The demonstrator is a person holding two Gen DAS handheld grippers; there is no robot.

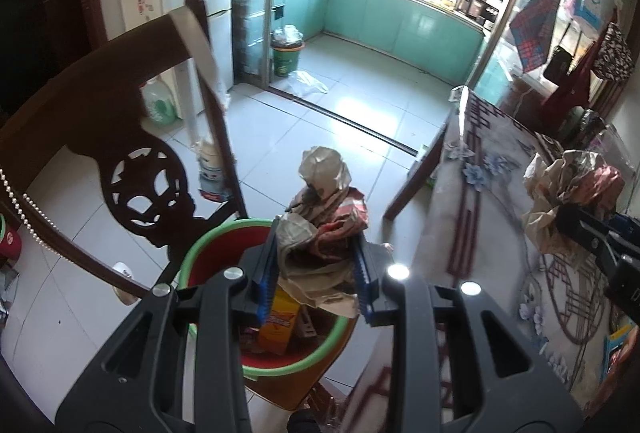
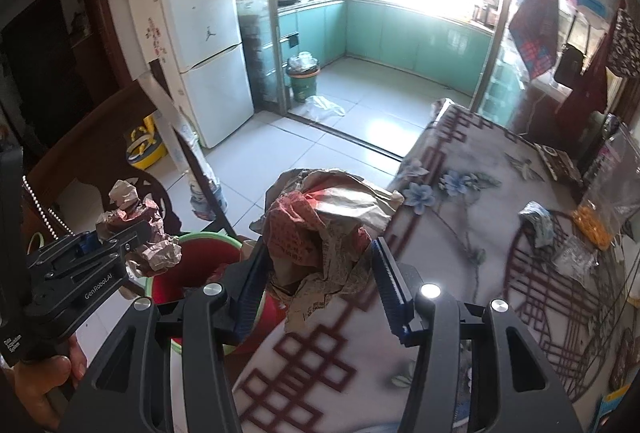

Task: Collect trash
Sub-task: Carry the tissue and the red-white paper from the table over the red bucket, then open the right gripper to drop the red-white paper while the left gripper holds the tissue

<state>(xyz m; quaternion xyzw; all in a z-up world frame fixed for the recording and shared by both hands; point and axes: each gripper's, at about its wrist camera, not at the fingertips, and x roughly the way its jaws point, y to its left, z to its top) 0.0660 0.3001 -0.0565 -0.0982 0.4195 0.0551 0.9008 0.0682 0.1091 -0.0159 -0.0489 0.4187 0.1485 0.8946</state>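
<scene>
My left gripper (image 1: 318,249) is shut on a crumpled brown and red paper wad (image 1: 320,217) and holds it just above a red bin with a green rim (image 1: 224,245) that stands on a chair; the bin holds an orange box (image 1: 280,317) and other scraps. My right gripper (image 2: 320,261) is shut on a larger crumpled brown paper bag (image 2: 324,229) at the table's left edge, right of the bin (image 2: 200,257). The left gripper and its wad (image 2: 136,233) show at left in the right wrist view, the right gripper's wad (image 1: 568,193) at right in the left wrist view.
A dark carved wooden chair back (image 1: 132,169) rises left of the bin. The table with a flowered cloth (image 2: 460,273) carries a crumpled silvery wrapper (image 2: 538,221), a clear wrapper (image 2: 576,259) and a bag of yellow snacks (image 2: 596,223). A green kitchen bin (image 2: 304,81) stands in the doorway.
</scene>
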